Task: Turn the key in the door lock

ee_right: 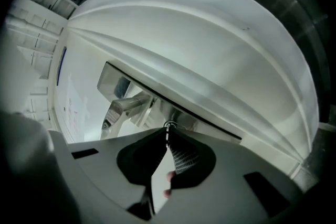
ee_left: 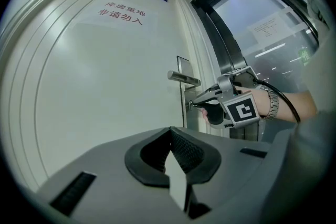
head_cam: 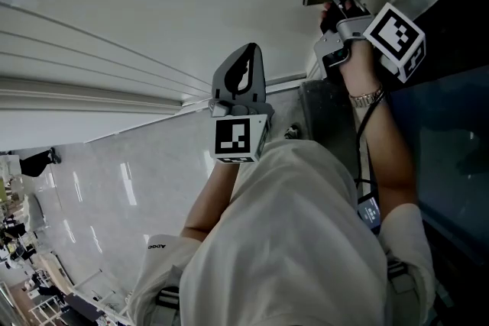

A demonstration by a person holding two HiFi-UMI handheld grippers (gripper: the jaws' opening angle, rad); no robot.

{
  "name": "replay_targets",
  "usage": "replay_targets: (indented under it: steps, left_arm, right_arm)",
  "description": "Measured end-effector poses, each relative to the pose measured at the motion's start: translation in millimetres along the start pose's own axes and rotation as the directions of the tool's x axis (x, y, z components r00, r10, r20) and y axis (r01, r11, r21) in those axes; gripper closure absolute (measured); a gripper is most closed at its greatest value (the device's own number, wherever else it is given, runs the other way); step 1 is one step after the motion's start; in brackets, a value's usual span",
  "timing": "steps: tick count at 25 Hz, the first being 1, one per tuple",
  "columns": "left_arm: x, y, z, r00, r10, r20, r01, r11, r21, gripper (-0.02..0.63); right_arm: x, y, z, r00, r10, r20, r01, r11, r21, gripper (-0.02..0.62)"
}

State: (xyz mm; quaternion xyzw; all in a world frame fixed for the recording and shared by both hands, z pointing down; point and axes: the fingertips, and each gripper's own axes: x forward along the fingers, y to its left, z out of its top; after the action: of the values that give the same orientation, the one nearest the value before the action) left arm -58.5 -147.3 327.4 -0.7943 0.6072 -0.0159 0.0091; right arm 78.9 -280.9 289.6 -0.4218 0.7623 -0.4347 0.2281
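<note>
Grey-jawed, pinching the small silver metal key point(ee_right: 169, 125) between the tips of the right gripper point(ee_right: 168, 132), holding it seated in the tall steel lock plate point(ee_left: 182, 64), just below the silver metal lever handle point(ee_left: 184, 78) on the white flat door point(ee_left: 105, 113). Holding the left gripper point(ee_left: 170, 134) well back from that door, with jaws pressing together on nothing.
</note>
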Motion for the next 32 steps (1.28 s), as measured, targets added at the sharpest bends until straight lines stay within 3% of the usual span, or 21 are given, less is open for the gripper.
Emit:
replay_targets:
  steps: [4,6,12,14,17,21,23,26,28,32]
  left_arm:
    - [0.6,0.1,-0.6,1.000,0.003,0.000,-0.003,1.000,-0.004,0.600]
    - [1.6,-0.6,-0.3,1.000,0.003,0.001,-0.003,1.000,-0.003,0.600]
    - [3.3,-0.3,1.8,1.000,0.012,0.003,-0.012,1.000,-0.002,0.600]
    - [2.7,1.5,1.1,1.000,0.017,0.000,-0.017,1.000,-0.003,0.600]
    - [2.3,5.2,-2.2,1.000,0.025,-0.004,-0.025,1.000,-0.006,0.600]
    - [3.3,5.3,-2.2,1.000,0.025,-0.007,-0.025,1.000,-0.005,0.600]
    - [3.8,3.3,-1.3,1.000,0.020,-0.005,-0.020,1.000,-0.004,0.600]
    - [5.7,0.7,-1.0,1.000,0.011,-0.003,-0.011,1.000,-0.004,0.600]
    - [6.7,-0.8,-1.1,1.000,0.007,-0.003,-0.007,1.000,-0.003,0.600]
    - [7.7,-4.6,-1.2,1.000,-0.004,-0.003,0.004,1.000,0.000,0.600]
  right_arm:
    - [0.0,0.2,-0.8,1.000,0.020,0.023,-0.022,0.992,0.127,0.583]
    - [0.4,0.2,-0.5,0.999,0.018,0.034,-0.023,0.991,0.133,0.583]
    - [-1.7,0.9,-3.1,1.000,0.015,0.020,-0.014,1.000,-0.015,0.561]
    - [-4.5,1.7,-7.0,1.000,0.022,0.013,-0.021,0.992,-0.124,0.530]
    - [-9.0,0.8,-18.8,1.000,0.010,-0.017,-0.015,0.942,-0.336,0.493]
    - [-16.5,2.0,-28.7,0.998,-0.030,-0.047,0.003,0.869,-0.495,0.483]
    - [-20.0,3.2,-26.7,0.998,-0.064,-0.025,0.035,0.788,-0.615,0.483]
    - [-24.3,6.6,-21.7,0.995,-0.100,0.020,0.077,0.603,-0.794,0.483]
    - [-26.7,10.2,-19.9,0.992,-0.116,0.052,0.099,0.447,-0.889,0.483]
    - [-29.8,14.7,-22.0,0.983,-0.142,0.114,0.128,0.092,-0.988,0.483]
